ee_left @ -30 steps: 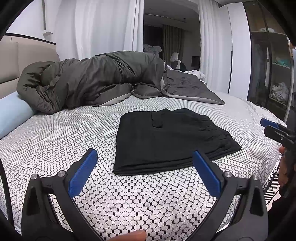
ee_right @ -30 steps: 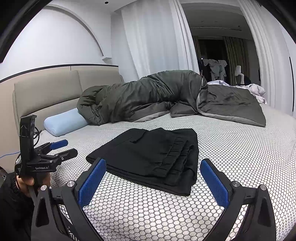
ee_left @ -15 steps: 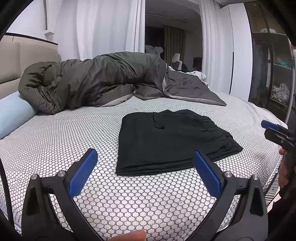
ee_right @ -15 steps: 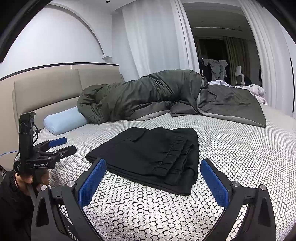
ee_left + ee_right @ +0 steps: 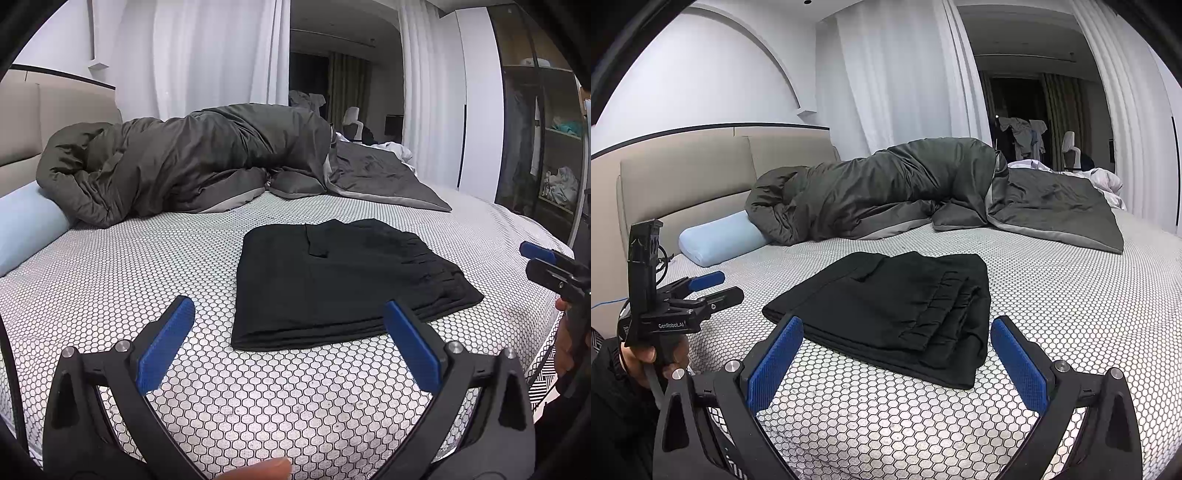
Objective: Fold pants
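Plainly, left to right across the frames:

Pillow: a pale blue pillow (image 5: 720,238) lay at the left edge, against the headboard.

Duvet: a dark green duvet (image 5: 192,162) was bunched across the upper middle, well apart from the pants.

Left gripper: the left gripper (image 5: 288,347) hung low at the bottom centre of its view, fingers spread wide and holding nothing.

Pants: the black pants (image 5: 332,284) lay in a flat folded stack at centre frame on the bed (image 5: 110,288), waistband layers toward the right.

Right gripper: the right gripper (image 5: 895,354) sat bottom centre of its own view, fingers wide and empty, the stack's near corner between them.

Stage: the fold looked essentially finished.

Risk: a fingertip catching the loose waistband layers could drag the stack open; pinching only the top layer would peel it.

Room: bare bedding lay on every side of the stack; the mattress edge ran close along the lower right.
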A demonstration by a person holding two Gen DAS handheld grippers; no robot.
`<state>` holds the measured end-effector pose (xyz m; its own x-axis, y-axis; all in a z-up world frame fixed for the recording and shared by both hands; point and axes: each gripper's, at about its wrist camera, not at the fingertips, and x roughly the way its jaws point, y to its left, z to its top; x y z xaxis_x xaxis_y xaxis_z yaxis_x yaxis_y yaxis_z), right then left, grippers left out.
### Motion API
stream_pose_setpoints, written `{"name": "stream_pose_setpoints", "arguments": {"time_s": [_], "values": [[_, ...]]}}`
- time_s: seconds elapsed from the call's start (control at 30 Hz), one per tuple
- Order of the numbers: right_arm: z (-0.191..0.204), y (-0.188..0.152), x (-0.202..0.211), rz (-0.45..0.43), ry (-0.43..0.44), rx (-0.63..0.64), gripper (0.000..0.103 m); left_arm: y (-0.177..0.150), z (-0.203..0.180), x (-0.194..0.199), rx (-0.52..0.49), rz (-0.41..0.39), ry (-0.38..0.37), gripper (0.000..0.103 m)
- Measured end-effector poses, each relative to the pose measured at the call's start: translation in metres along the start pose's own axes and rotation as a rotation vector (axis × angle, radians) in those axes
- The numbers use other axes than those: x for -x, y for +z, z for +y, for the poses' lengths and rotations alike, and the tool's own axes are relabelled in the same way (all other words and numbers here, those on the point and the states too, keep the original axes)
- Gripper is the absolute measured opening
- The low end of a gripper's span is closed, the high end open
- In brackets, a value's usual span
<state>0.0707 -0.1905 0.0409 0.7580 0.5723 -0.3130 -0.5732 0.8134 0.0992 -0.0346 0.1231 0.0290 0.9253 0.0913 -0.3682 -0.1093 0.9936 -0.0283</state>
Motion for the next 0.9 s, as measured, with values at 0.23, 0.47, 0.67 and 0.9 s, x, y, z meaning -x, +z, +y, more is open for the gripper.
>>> {"name": "stream_pose_setpoints", "arguments": {"time_s": [0.23, 0.47, 0.67, 0.9], "values": [[0.0010, -0.0007, -0.0014, 0.007, 0.002, 0.006, 0.103, -0.0002, -0.0010, 0.0000, -0.004, 0.002, 0.000, 0.102], [0.0032, -0.0022, -0.0024, 0.013, 0.004, 0.015, 0.103, 0.0002, 0.0002, 0.0002, -0.005, 0.000, -0.002, 0.102], [0.0039, -0.0028, -0.0021, 0.015, 0.002, 0.020, 0.103, 0.0005, -0.0008, 0.0005, -0.003, -0.002, 0.001, 0.102], [0.0029, -0.0031, -0.0005, 0.013, 0.001, 0.022, 0.103, 0.0005, -0.0012, 0.0007, -0.004, -0.002, 0.002, 0.102]]}}
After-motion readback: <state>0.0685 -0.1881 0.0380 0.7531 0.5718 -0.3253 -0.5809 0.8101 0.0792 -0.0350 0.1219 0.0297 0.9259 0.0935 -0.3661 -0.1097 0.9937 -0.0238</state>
